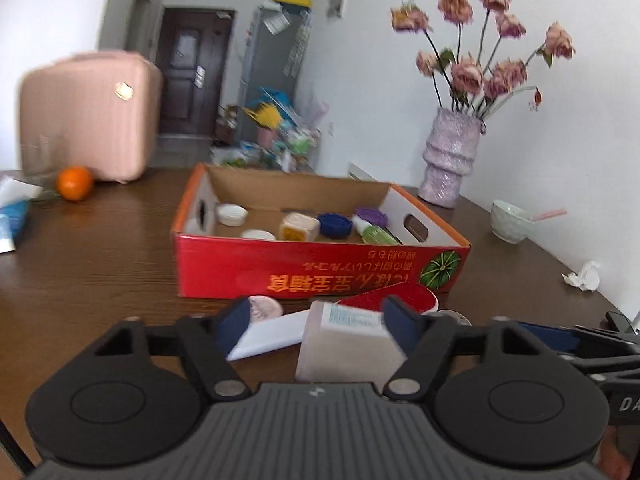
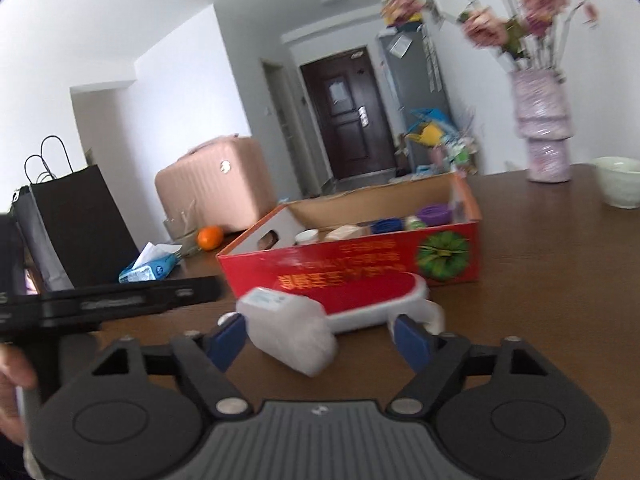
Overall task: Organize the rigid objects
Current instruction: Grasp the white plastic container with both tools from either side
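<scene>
This is a lived-in home, a dining corner open to the entrance hall. A dark front door (image 1: 195,68) and a grey fridge (image 1: 270,76) stand behind the wooden desk (image 1: 104,240), which carries a vase of dried roses (image 1: 452,156), an orange (image 1: 74,183), a bowl (image 1: 510,221) and a pink suitcase (image 1: 88,114).

Both wrist views look low and close across the table (image 1: 100,248), sharing the somewhat blurred red box (image 2: 360,264).
</scene>
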`<state>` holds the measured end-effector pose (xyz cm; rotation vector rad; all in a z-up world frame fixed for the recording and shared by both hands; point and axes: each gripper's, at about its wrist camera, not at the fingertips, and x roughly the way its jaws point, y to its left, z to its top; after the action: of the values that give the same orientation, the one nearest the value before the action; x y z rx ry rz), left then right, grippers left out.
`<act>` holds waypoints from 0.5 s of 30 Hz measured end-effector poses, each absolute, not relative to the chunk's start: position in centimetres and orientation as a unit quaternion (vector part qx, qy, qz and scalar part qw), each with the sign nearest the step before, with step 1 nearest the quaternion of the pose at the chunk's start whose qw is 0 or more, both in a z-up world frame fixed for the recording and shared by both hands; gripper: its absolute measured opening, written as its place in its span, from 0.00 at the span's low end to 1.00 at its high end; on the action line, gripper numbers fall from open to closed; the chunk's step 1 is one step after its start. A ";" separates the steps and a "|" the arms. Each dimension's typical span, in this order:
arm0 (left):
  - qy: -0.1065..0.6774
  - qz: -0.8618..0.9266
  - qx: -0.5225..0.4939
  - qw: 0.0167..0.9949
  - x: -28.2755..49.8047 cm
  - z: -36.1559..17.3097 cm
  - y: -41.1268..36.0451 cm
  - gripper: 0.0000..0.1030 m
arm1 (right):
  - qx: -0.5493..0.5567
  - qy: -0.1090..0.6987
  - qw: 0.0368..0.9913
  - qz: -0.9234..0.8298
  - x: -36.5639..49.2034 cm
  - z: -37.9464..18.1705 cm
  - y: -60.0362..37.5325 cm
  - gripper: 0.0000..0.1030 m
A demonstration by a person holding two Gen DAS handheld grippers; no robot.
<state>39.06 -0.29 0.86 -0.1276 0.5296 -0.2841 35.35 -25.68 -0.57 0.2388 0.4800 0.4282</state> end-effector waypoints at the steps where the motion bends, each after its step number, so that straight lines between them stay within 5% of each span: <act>1: 0.280 -0.150 -0.077 0.945 40.2 0.3 0.0 0.49 | 0.121 0.237 0.939 0.219 36.4 -0.7 -25.1 0.66; 2: 0.297 -0.160 -0.093 0.937 41.0 -0.2 0.3 0.35 | 0.121 0.236 0.937 0.228 37.4 -1.1 -24.6 0.59; 5: 0.296 -0.189 -0.129 0.927 41.1 -0.9 1.3 0.25 | 0.148 0.258 0.923 0.243 39.9 -2.3 -23.9 0.40; 7: 0.286 -0.192 -0.125 0.930 40.3 -1.1 1.2 0.24 | 0.183 0.276 0.907 0.259 40.9 -3.2 -24.0 0.31; 12: 0.274 -0.209 -0.147 0.927 36.6 -1.5 1.3 0.24 | 0.166 0.277 0.911 0.257 39.3 -3.4 -23.8 0.28; 15: 0.270 -0.243 -0.174 0.915 33.4 -2.1 1.2 0.43 | 0.145 0.278 0.914 0.259 36.6 -3.4 -24.1 0.28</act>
<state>33.45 1.18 -2.13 -0.3581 0.5548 -0.5012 36.56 -24.05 -3.43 0.2986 0.5720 0.5332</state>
